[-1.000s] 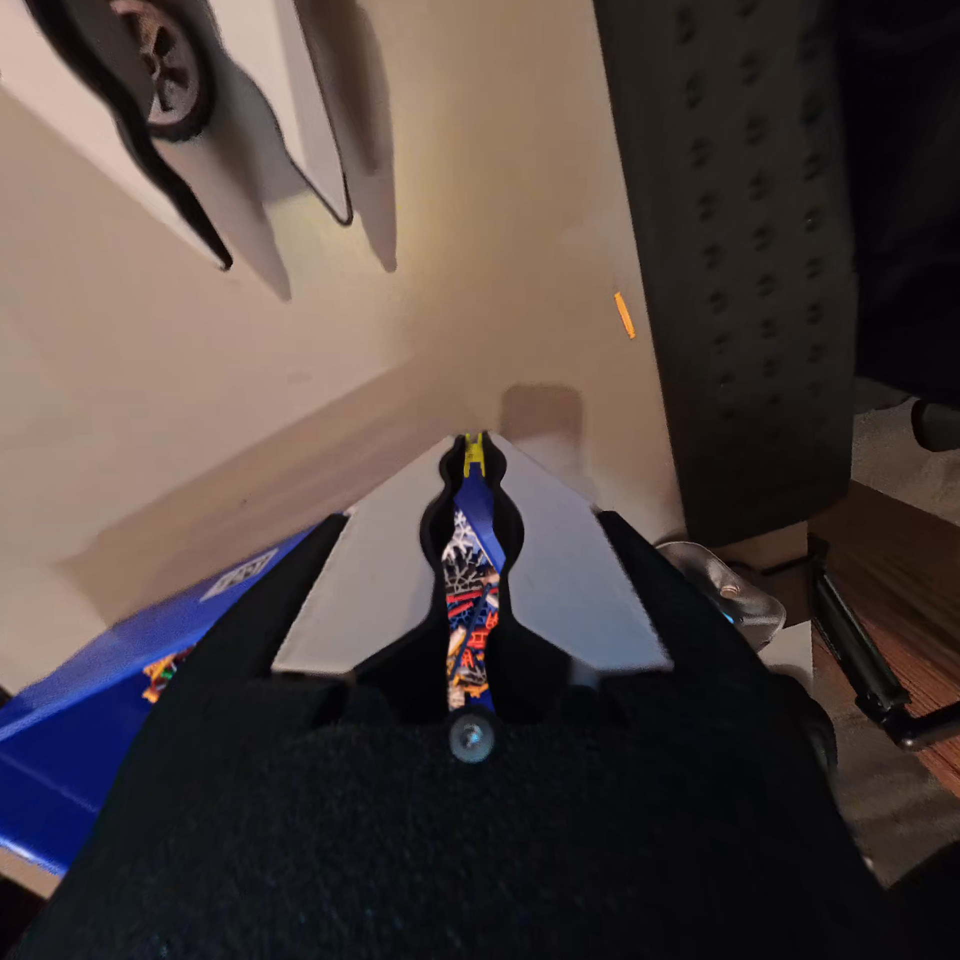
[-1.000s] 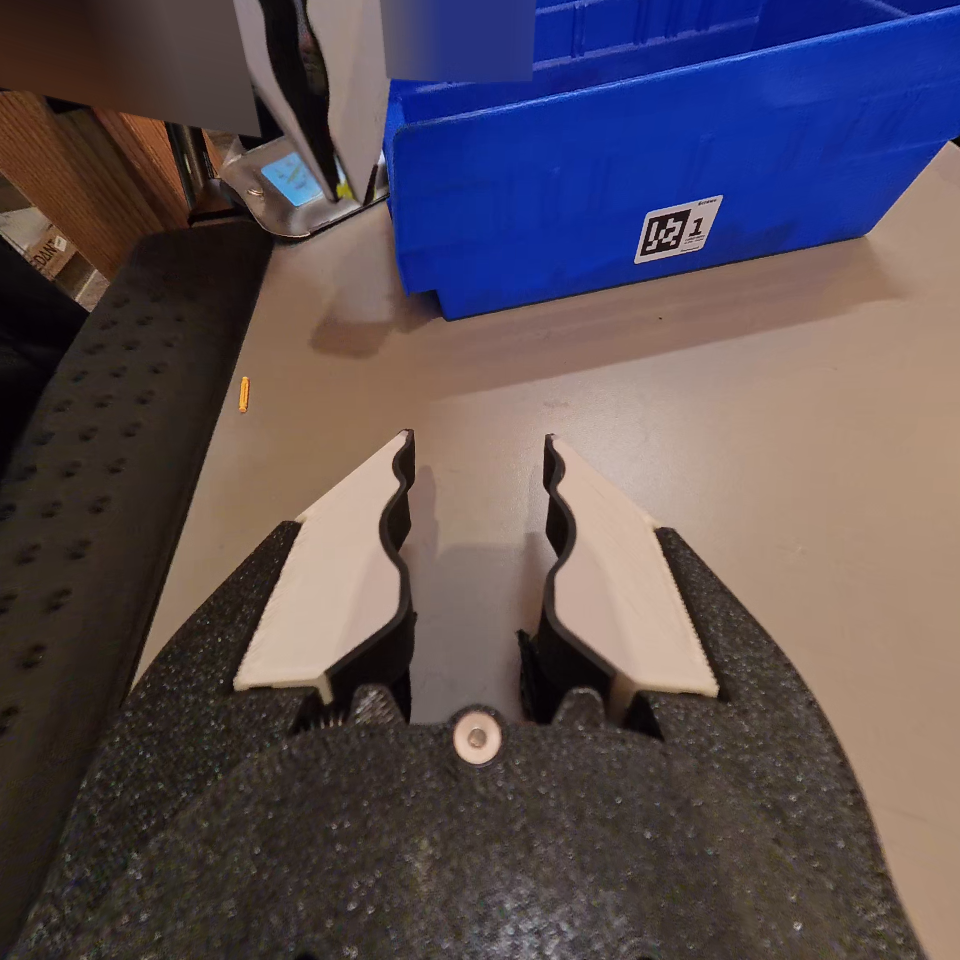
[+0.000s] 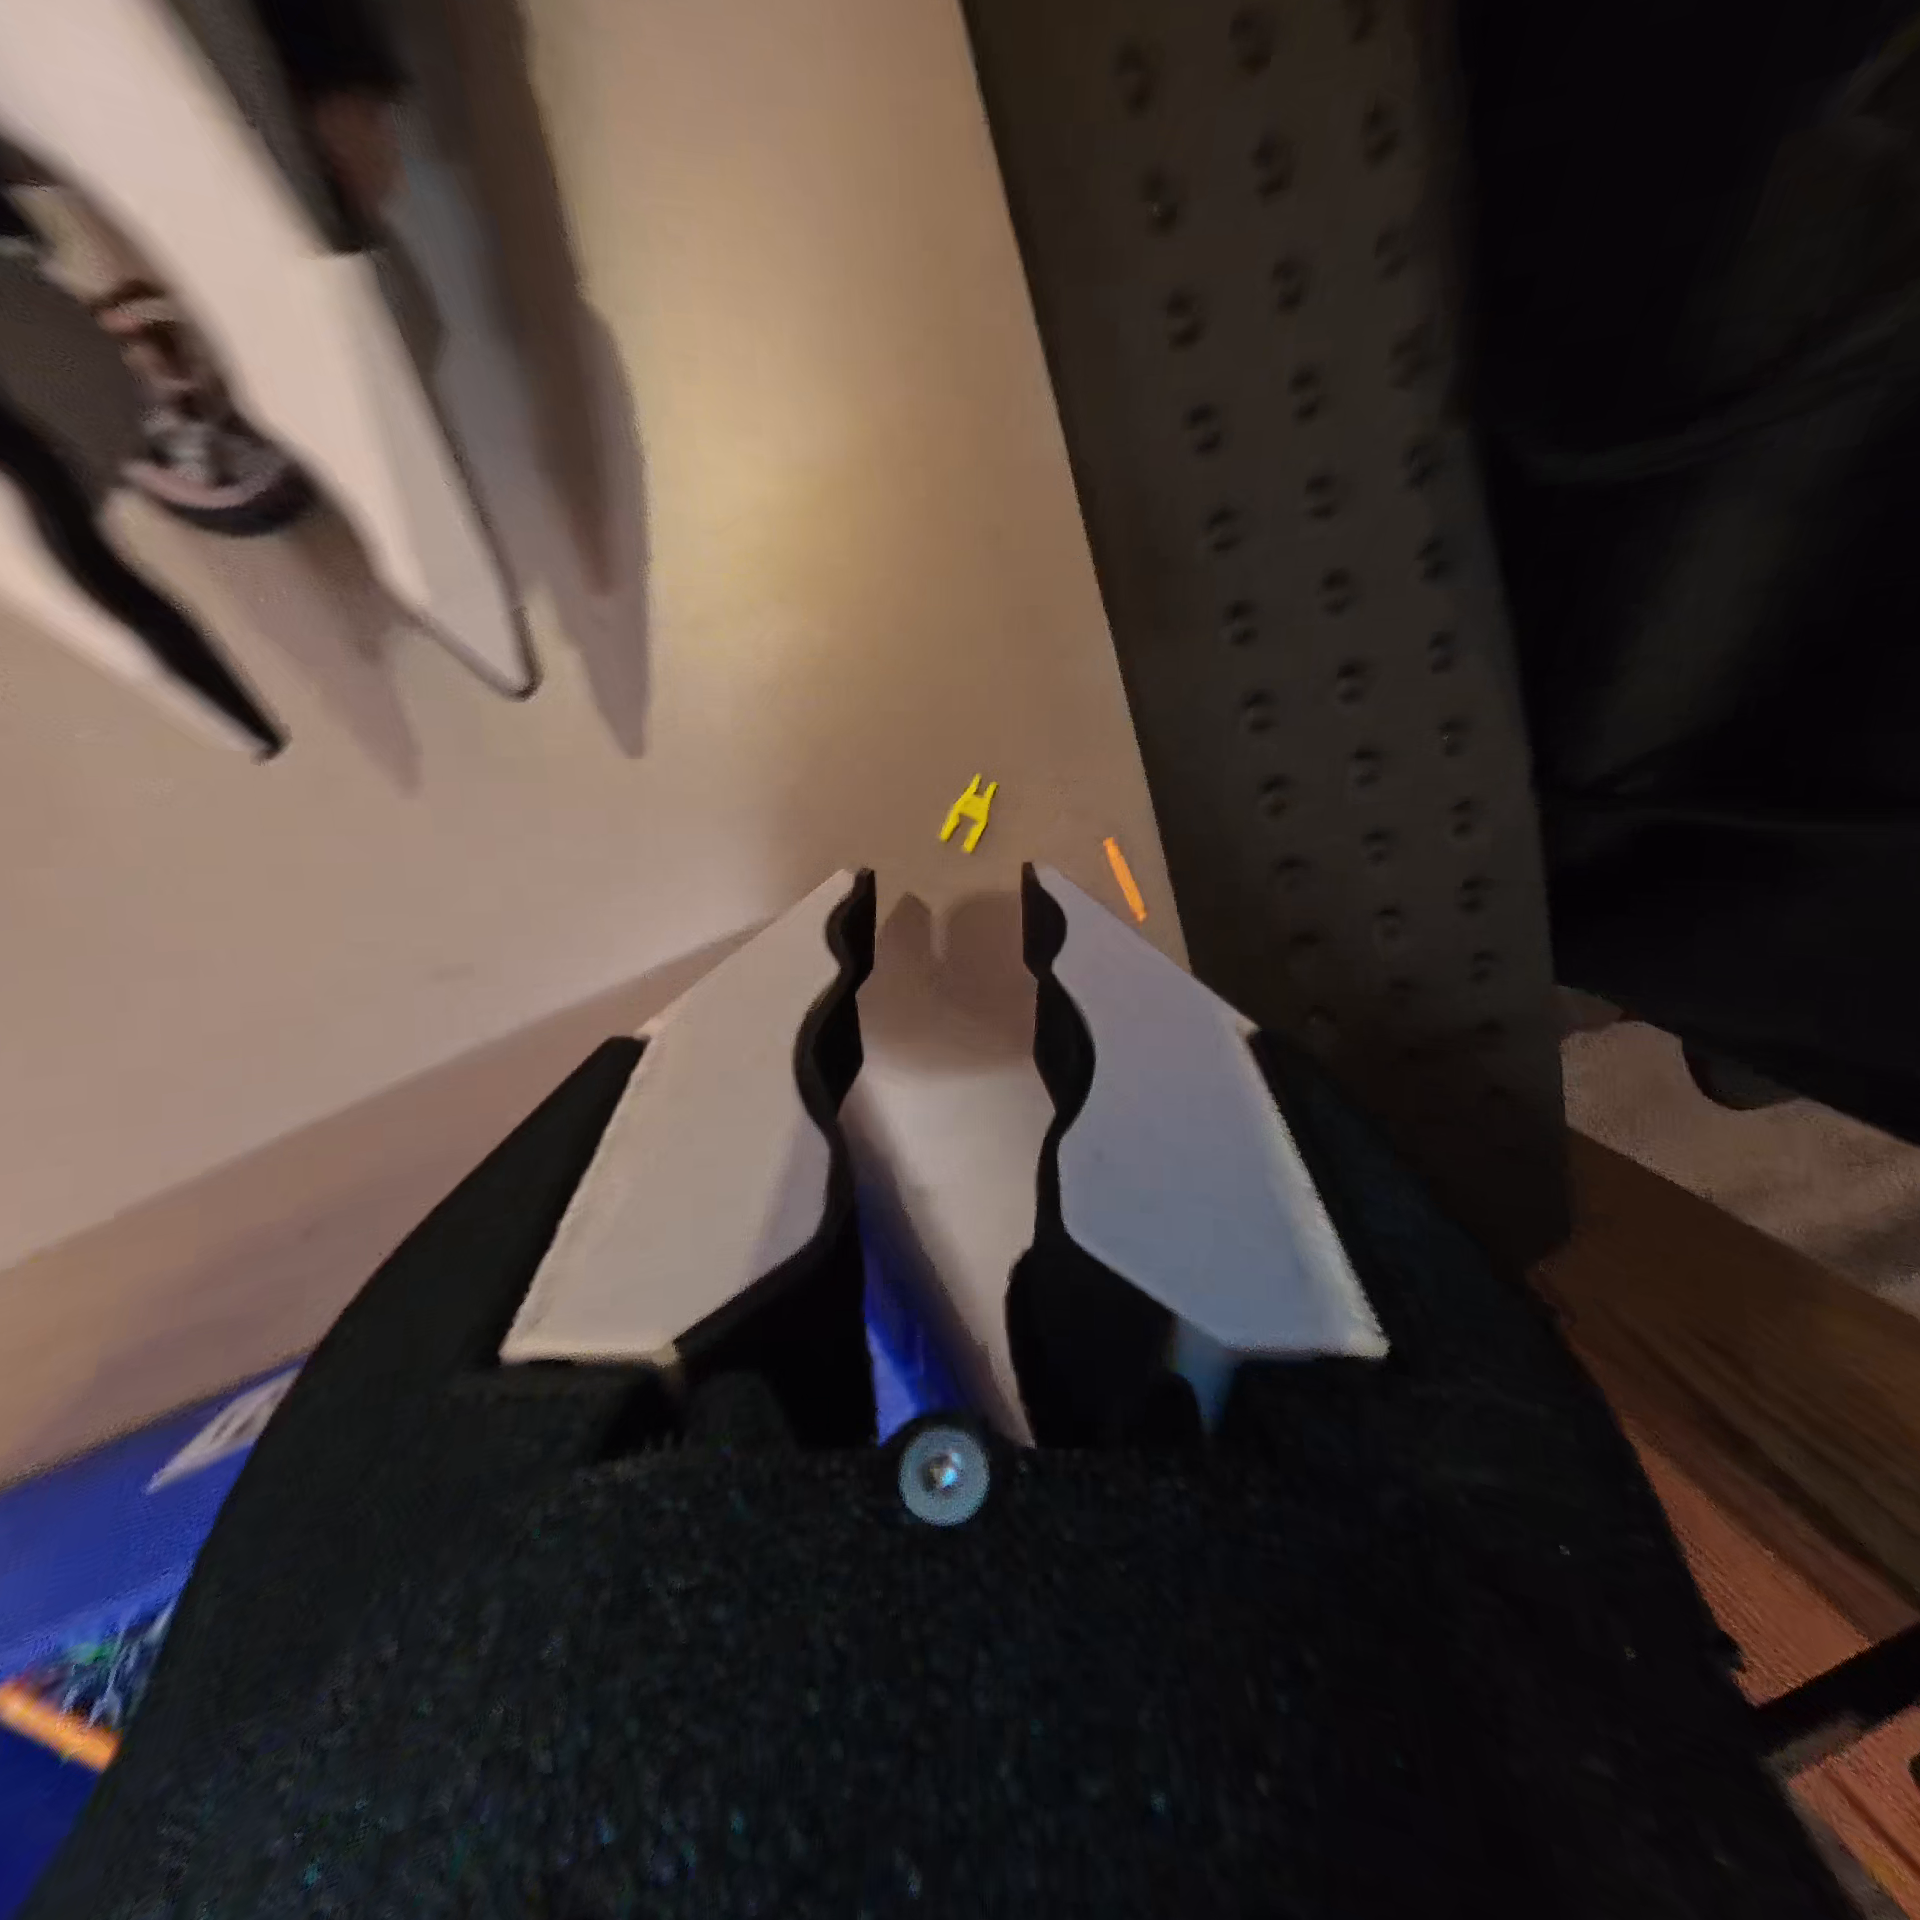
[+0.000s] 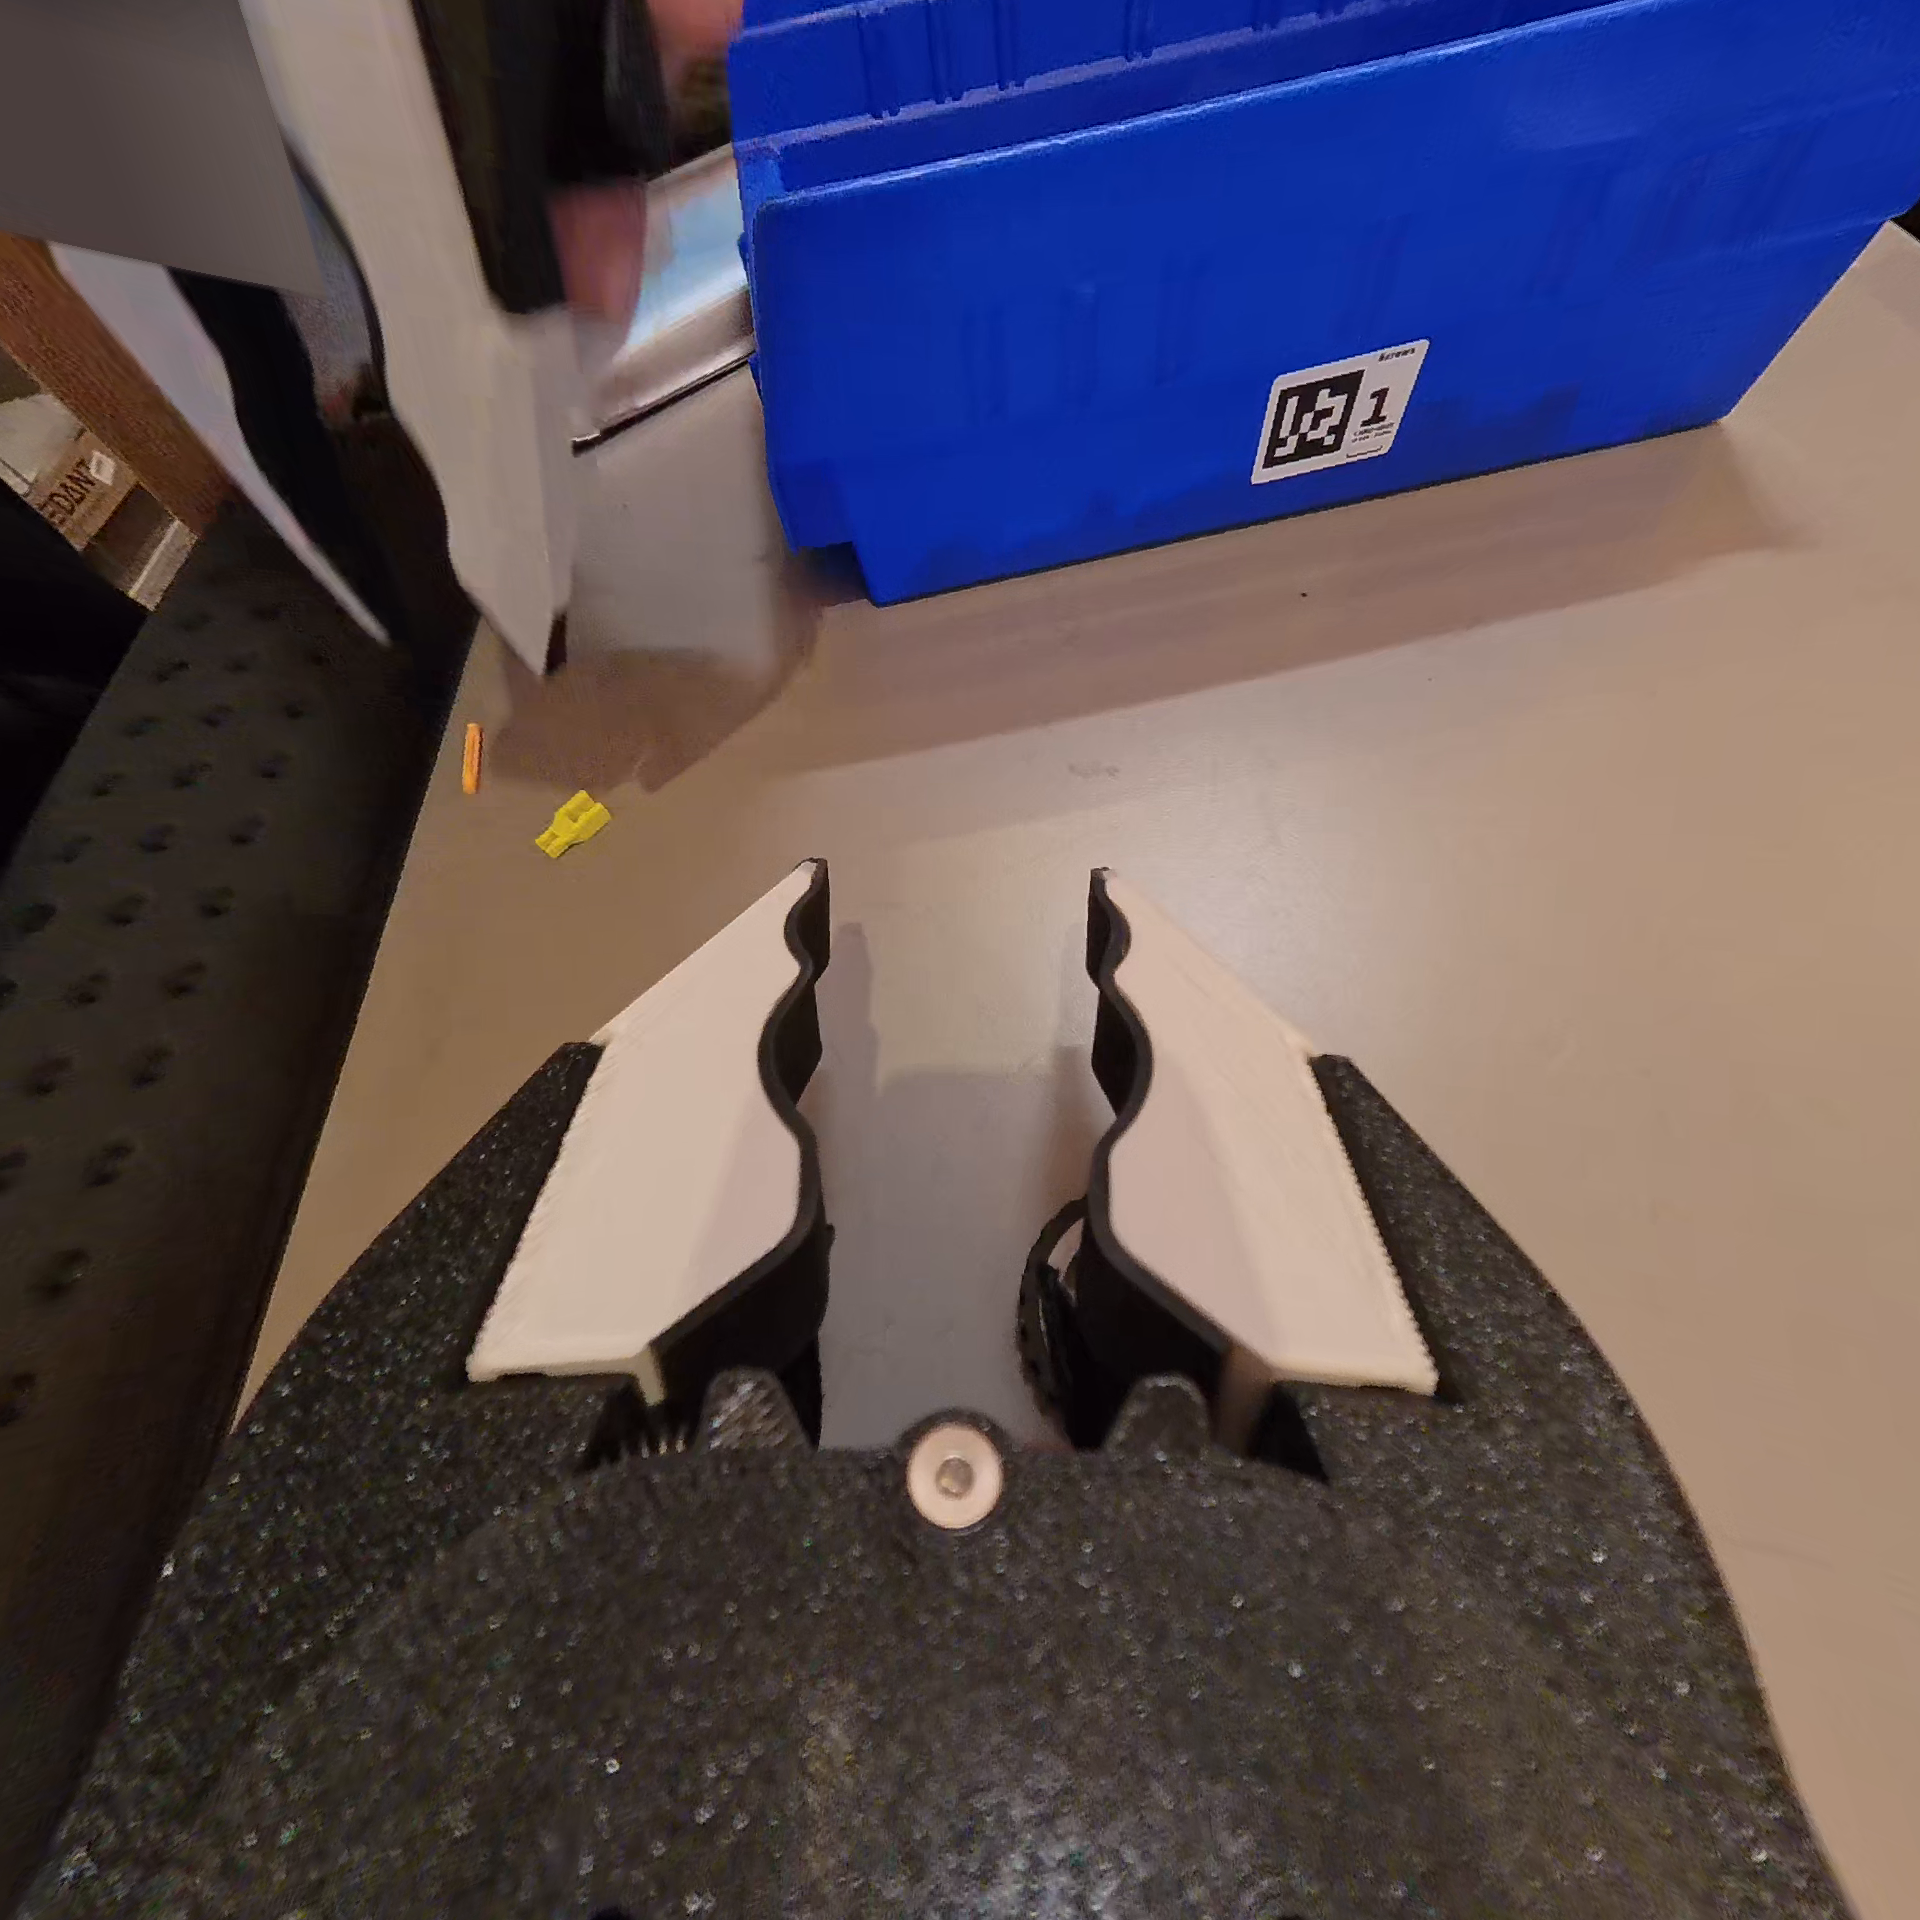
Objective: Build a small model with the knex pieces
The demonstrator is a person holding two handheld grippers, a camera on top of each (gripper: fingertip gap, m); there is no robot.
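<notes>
A small yellow plastic piece (image 3: pixel 969 812) lies on the beige table (image 3: pixel 779 520), just past the tips of my left gripper (image 3: pixel 945 894), which is open and empty. A thin orange stick (image 3: pixel 1124 878) lies right of it by the mat's edge. In the right wrist view the yellow piece (image 4: pixel 571 824) and the orange stick (image 4: pixel 473 757) lie to the front left of my right gripper (image 4: pixel 958 883), which is open and empty over bare table (image 4: pixel 1351 831). The left gripper (image 4: pixel 468 416) shows blurred at the upper left there.
A blue bin (image 4: pixel 1039 312) with a black-and-white tag sticker (image 4: pixel 1340 410) stands ahead of the right gripper. A black perforated mat (image 4: pixel 156 935) borders the table, also seen in the left wrist view (image 3: pixel 1299 520). The right gripper (image 3: pixel 312 520) shows blurred there. From my left tips it is roughly 7 centimetres to the thin orange stick (image 3: pixel 1124 878); from my right, 15 centimetres.
My left gripper has opened and let go of the yellow piece, which now lies on the table by the orange stick. The right gripper stays open.
</notes>
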